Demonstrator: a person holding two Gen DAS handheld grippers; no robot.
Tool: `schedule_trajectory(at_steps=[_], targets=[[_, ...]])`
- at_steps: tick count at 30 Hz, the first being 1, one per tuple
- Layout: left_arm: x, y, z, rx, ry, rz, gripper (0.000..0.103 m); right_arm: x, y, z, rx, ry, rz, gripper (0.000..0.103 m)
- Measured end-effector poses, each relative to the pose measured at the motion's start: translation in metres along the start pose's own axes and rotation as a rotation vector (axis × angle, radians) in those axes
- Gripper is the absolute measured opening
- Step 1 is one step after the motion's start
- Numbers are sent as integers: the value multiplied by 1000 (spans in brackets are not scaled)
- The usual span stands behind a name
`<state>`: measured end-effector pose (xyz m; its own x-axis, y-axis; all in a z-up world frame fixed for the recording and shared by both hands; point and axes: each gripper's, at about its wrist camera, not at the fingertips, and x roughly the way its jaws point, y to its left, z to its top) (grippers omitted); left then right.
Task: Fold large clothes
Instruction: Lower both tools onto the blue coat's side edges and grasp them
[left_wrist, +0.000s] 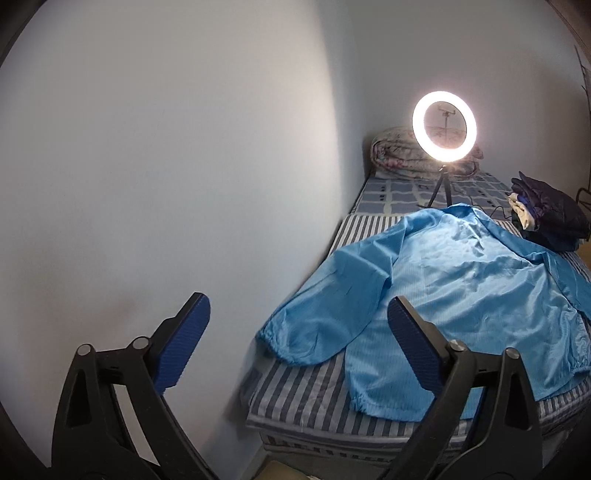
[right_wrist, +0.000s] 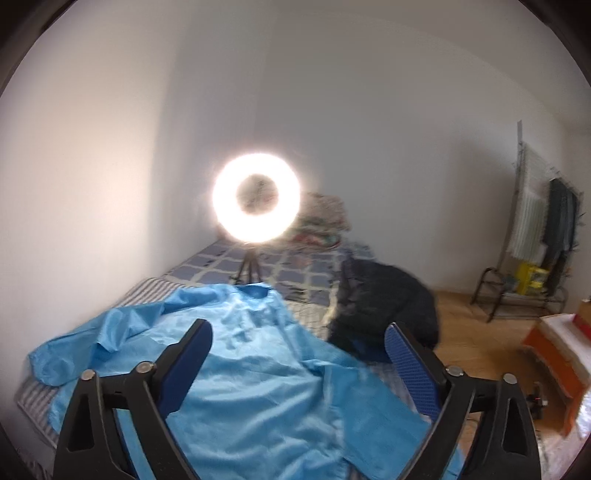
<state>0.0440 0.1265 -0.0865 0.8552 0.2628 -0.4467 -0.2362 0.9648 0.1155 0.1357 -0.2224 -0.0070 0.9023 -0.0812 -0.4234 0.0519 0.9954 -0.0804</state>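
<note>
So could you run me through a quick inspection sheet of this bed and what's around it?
Surface: striped mattress, checked sheet at the far end.
Job's things: light blue garment spread flat, sleeves out, not yet folded.
Clutter: pile of dark clothes at the bed's edge; rolled quilt against the wall.
Grippers: left gripper and right gripper both open, blue fingers holding nothing, short of the garment.
Cables: thin black lead runs from the lit ring light.
Surroundings: white walls, wooden floor, clothes rack, orange box.
</note>
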Motion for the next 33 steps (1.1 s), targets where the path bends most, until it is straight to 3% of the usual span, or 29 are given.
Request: schedule_trajectory(at_steps=[5, 10, 14, 16, 19, 26, 30, 33], targets=[[18, 16, -27, -35, 72, -2, 80, 40, 26, 8, 31, 39, 171, 89], [31, 25, -47, -47, 117, 3, 73, 82, 83, 10, -22, 133, 336, 86], [46, 30, -56, -53, 138, 3, 70, 119, 133, -5, -17, 275, 489, 72], [54, 32, -61, -60, 138, 26, 70, 143, 162, -17, 7, 364, 565, 58], [62, 32, -64, -62, 141, 22, 70, 166, 204, -40, 47, 463, 658, 52], [84, 32, -69, -49, 145, 23, 70, 204, 275, -75, 91, 571, 765, 52], [99, 39, -76, -97, 187, -1, 70, 229, 304, -91, 120, 627, 784, 65], [106, 39, -81, -105, 211, -21, 70, 246, 323, -104, 138, 667, 787, 65]])
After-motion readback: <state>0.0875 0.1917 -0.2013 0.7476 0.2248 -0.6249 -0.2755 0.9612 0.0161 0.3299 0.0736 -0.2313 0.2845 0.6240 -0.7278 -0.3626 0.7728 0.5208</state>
